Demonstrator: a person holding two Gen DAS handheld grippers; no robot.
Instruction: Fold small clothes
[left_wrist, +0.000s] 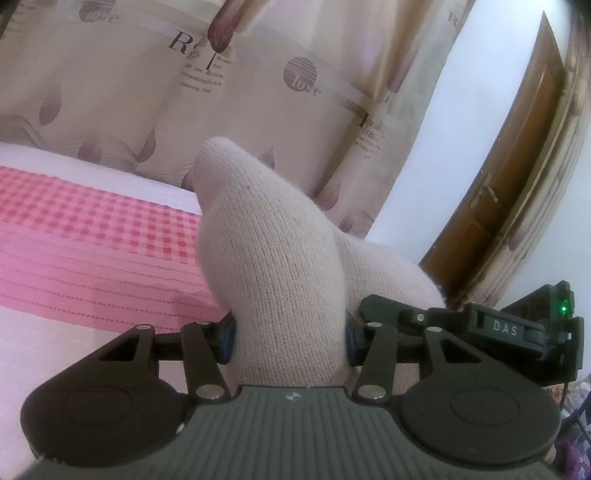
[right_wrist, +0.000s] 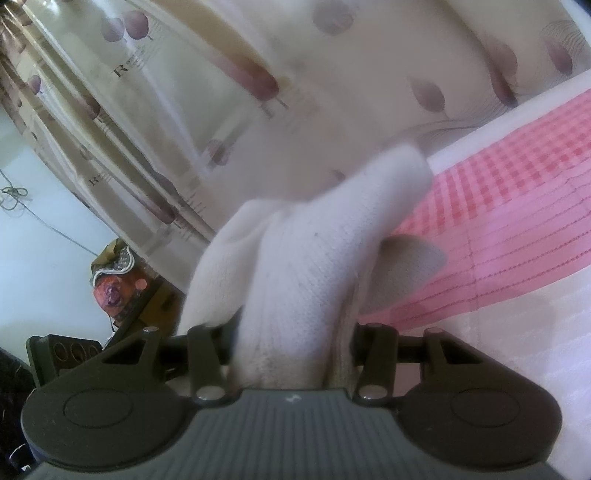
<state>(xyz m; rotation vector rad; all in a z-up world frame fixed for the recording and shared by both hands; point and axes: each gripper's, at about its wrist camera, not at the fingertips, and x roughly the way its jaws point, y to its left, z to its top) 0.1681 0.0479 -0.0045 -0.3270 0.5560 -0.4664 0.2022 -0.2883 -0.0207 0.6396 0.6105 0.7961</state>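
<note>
A small beige knitted garment (left_wrist: 273, 254) fills the middle of the left wrist view. My left gripper (left_wrist: 290, 341) is shut on it, and the cloth bulges up between its blue-padded fingers. The right gripper's body (left_wrist: 517, 328) shows at the right, close by. In the right wrist view my right gripper (right_wrist: 291, 350) is shut on the same pale knit (right_wrist: 314, 251), which sticks up and forward, blurred at its tip. Both grippers hold it above a pink checked cloth (left_wrist: 85, 236) on the bed. The fingertips are hidden in the fabric.
The pink checked cloth (right_wrist: 517, 206) lies over a white bed surface (right_wrist: 498, 350). A patterned beige curtain (left_wrist: 258, 92) hangs just behind the bed. A brown wooden door (left_wrist: 509, 166) is at the right. A bundle of coloured things (right_wrist: 118, 280) sits at the left.
</note>
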